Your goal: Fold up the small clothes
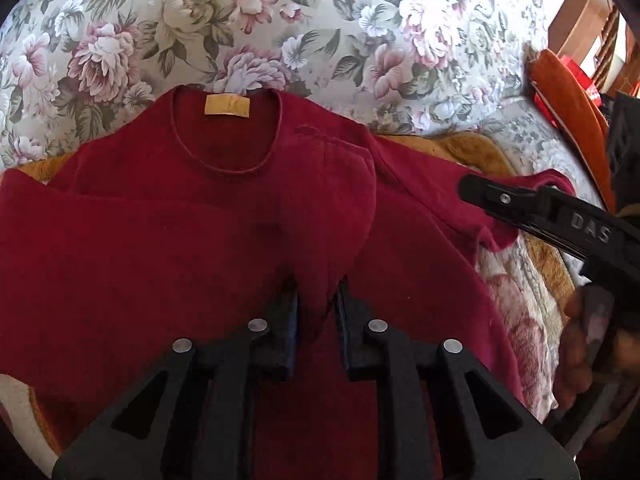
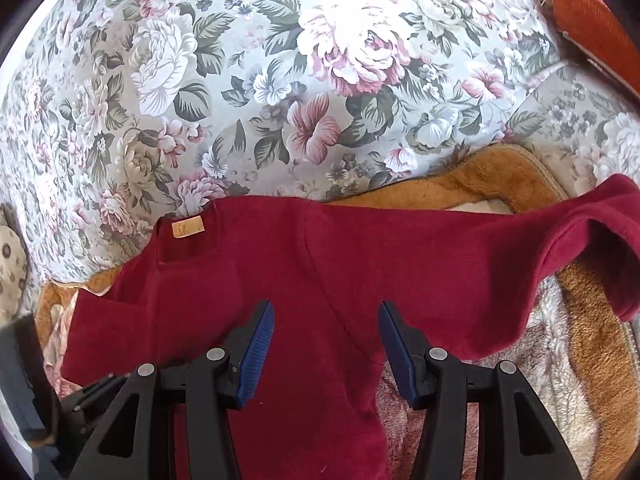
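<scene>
The dark red sweater (image 1: 160, 240) lies spread on the floral sofa (image 1: 320, 40), fold barely begun. Beside its tan label (image 1: 227, 104), one sleeve lies folded inward, pinched by the left gripper (image 1: 318, 304). The right gripper (image 2: 326, 336) hovers spread; the other sleeve remains.

The floral sheet (image 2: 320, 60) lies bare across the upper half of the right wrist view, open room above the red sweater (image 2: 304, 272). At upper right an orange cushion (image 2: 596, 24) blocks that corner. In the left wrist view the right gripper (image 1: 472, 188) reaches in from the right edge over the sweater's sleeve, closing that side; the upper left stays open.
</scene>
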A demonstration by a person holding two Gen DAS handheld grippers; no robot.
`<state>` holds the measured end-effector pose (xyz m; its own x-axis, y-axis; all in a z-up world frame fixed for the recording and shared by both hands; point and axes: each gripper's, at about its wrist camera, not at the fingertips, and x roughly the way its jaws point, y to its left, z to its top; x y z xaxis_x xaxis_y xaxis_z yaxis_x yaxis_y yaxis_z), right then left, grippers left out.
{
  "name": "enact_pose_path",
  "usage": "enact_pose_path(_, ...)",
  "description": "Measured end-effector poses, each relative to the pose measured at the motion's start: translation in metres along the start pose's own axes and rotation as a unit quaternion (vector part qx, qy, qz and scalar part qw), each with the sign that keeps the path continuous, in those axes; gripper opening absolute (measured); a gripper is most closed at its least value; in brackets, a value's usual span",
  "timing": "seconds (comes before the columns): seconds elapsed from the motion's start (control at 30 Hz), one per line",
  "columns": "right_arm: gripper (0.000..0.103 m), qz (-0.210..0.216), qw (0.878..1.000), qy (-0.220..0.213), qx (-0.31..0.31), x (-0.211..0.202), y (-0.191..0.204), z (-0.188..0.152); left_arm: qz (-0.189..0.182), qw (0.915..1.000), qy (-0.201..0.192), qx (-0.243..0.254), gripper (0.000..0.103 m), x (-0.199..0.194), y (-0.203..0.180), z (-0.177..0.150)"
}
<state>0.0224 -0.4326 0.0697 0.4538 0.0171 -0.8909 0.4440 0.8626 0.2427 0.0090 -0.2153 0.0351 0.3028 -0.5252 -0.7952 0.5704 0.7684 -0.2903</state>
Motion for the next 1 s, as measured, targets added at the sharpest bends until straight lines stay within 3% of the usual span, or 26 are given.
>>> enact_pose_path(0.1,0.052,0.019,1.0,-0.004,0.003,0.004,0.006,0.001,-0.006,0.9995,-0.028,0.016,0.048,-0.049,0.003,0.001)
enact_pose_path(0.13,0.052,0.022,1.0,-0.003,-0.002,0.007,0.012,0.001,-0.001,0.9988,-0.047,0.017,0.064,-0.069,0.008,0.0)
enact_pose_path(0.17,0.054,0.024,1.0,0.003,-0.01,0.011,0.017,0.001,0.007,0.9978,-0.063,0.017,0.071,-0.085,0.014,-0.001)
enact_pose_path(0.23,0.055,0.035,0.999,0.015,-0.023,0.021,0.028,-0.001,0.024,0.996,-0.085,0.01,0.071,-0.108,0.029,-0.002)
enact_pose_path(0.33,0.055,0.035,0.998,0.045,-0.029,0.036,0.038,-0.003,0.081,0.9905,-0.111,-0.009,0.071,-0.133,0.061,-0.01)
enact_pose_path(0.43,0.055,0.017,0.998,0.039,-0.038,0.039,0.041,-0.007,0.12,0.9867,-0.103,-0.038,0.071,-0.133,0.097,-0.019)
enact_pose_path(0.53,0.055,-0.031,0.993,0.061,-0.093,0.05,0.049,-0.016,0.105,0.9891,-0.068,-0.078,0.071,-0.118,0.125,-0.027)
enact_pose_path(0.63,0.055,-0.055,0.988,0.064,-0.131,0.056,0.05,-0.029,0.104,0.99,-0.048,-0.083,0.071,-0.102,0.132,-0.035)
enact_pose_path(0.83,0.054,-0.035,0.989,0.051,-0.137,0.048,0.041,-0.044,0.095,0.992,-0.004,-0.083,0.071,-0.075,0.129,-0.052)
enact_pose_path(0.93,0.032,-0.029,0.985,0.03,-0.169,0.044,0.045,-0.054,0.097,0.9918,0.002,-0.083,0.071,-0.073,0.129,-0.058)
enact_pose_path(0.97,0.017,-0.03,0.984,0.022,-0.175,0.041,0.046,-0.055,0.096,0.9917,0.0,-0.086,0.071,-0.076,0.13,-0.058)
enact_pose_path(1.0,0.012,-0.026,0.984,0.015,-0.173,0.039,0.045,-0.053,0.098,0.9913,-0.004,-0.088,0.071,-0.081,0.13,-0.057)
